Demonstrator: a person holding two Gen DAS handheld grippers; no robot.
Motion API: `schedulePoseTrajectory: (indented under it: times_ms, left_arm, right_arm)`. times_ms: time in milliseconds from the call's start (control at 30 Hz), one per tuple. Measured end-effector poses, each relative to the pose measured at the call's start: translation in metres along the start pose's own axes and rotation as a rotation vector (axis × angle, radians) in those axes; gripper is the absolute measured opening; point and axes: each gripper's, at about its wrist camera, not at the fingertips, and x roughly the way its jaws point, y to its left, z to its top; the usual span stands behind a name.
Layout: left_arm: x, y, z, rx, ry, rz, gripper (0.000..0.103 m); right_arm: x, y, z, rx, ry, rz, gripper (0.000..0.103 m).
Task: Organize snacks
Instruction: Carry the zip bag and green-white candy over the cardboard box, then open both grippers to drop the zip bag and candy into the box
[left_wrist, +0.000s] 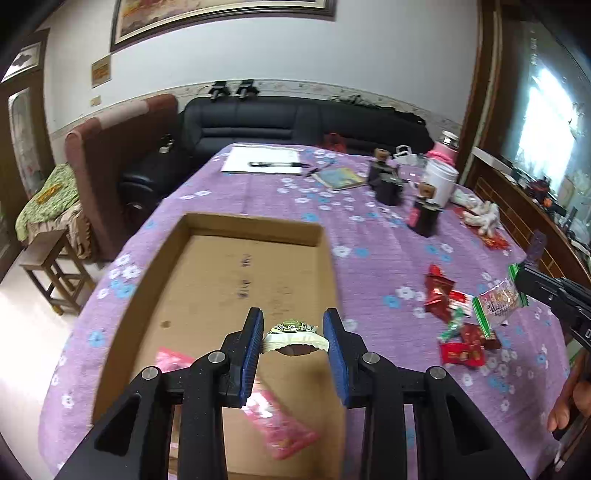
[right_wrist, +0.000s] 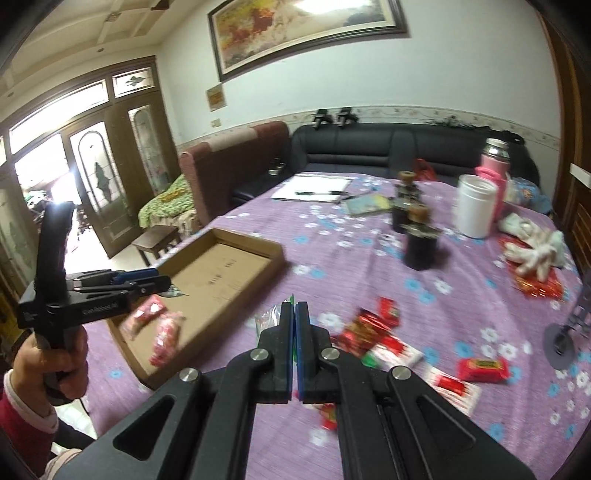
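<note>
My left gripper (left_wrist: 293, 317) is shut on a small green-and-gold wrapped snack (left_wrist: 295, 338) and hangs over the shallow cardboard box (left_wrist: 255, 225). Two pink packets (left_wrist: 280, 424) lie in the box. In the right wrist view a hand holds that left gripper (right_wrist: 166, 283) over the box (right_wrist: 275, 254), above the red-pink packets (right_wrist: 166, 338). My right gripper (right_wrist: 295, 304) is shut on a clear packet with green edges (right_wrist: 267, 317), above the purple cloth. The same packet (left_wrist: 496, 302) shows in the right gripper (left_wrist: 521, 275) at the right edge. Several red snacks (right_wrist: 369, 328) lie scattered on the cloth.
Two black jars (right_wrist: 419, 243), a white canister (right_wrist: 474, 206) and a pink flask (right_wrist: 495, 166) stand at the table's far right, beside white gloves (right_wrist: 535, 251). A notepad with a pen (right_wrist: 314, 192) and a booklet (right_wrist: 369, 205) lie at the far side. A black sofa (right_wrist: 369, 147) stands behind.
</note>
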Motion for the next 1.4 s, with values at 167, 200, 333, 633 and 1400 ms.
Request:
schedulePoseTrajectory:
  times_ms: [167, 200, 333, 633, 1400]
  left_arm:
    - [0.000, 0.033, -0.002, -0.045, 0.005, 0.052, 0.035]
    - [0.000, 0.039, -0.002, -0.052, 0.004, 0.061, 0.035]
    - [0.004, 0.062, -0.001, -0.074, 0.009, 0.098, 0.035]
    - [0.026, 0.093, 0.002, -0.102, 0.043, 0.144, 0.036]
    - [0.038, 0.091, 0.008, -0.051, 0.040, 0.235, 0.072]
  right_arm:
    - [0.029, 0.032, 0.011, 0.001, 0.015, 0.087, 0.001]
    - [0.036, 0.038, 0.013, 0.001, 0.020, 0.103, 0.001]
    - [0.062, 0.061, 0.019, 0.001, 0.041, 0.156, 0.001]
    - [0.125, 0.105, 0.015, -0.017, 0.136, 0.215, 0.001]
    - [0.159, 0.107, 0.004, -0.010, 0.193, 0.167, 0.038]
